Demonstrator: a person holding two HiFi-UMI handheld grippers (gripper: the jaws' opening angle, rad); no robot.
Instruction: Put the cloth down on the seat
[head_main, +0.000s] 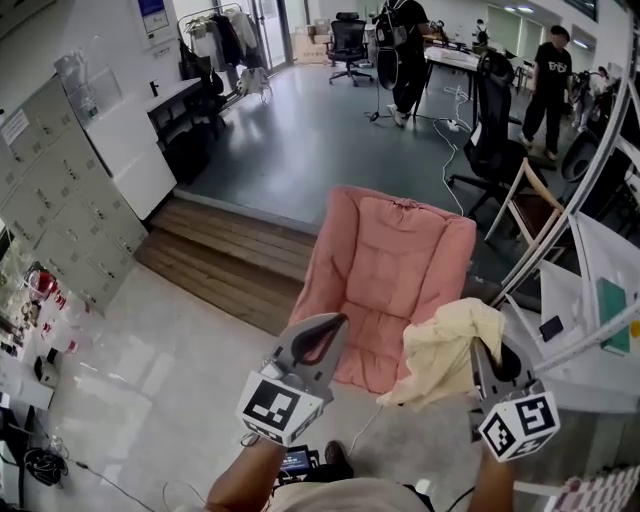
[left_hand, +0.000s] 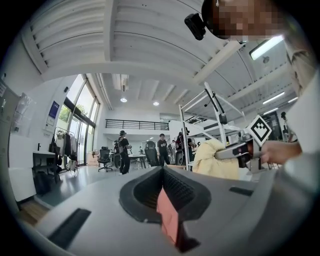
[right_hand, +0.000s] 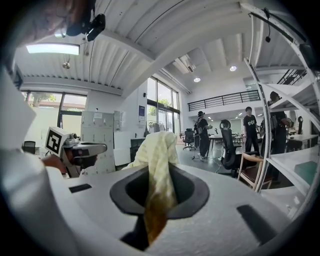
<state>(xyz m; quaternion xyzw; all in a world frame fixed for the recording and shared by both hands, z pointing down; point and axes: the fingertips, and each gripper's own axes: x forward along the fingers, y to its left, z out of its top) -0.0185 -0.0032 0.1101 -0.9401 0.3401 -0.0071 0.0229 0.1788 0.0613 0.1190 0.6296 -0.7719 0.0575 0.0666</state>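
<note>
A pink padded seat stands on the floor straight ahead of me. A pale yellow cloth hangs bunched from my right gripper, whose jaws are shut on it, over the seat's right front corner. In the right gripper view the cloth rises out from between the jaws of the right gripper. My left gripper is held over the seat's left front edge, jaws together and holding nothing. The left gripper view shows the cloth and the right gripper off to its right.
A wooden step lies beyond the seat at the left, with grey lockers along the left wall. A white metal rack stands close on the right, a wooden chair and a black office chair behind it. People stand far back.
</note>
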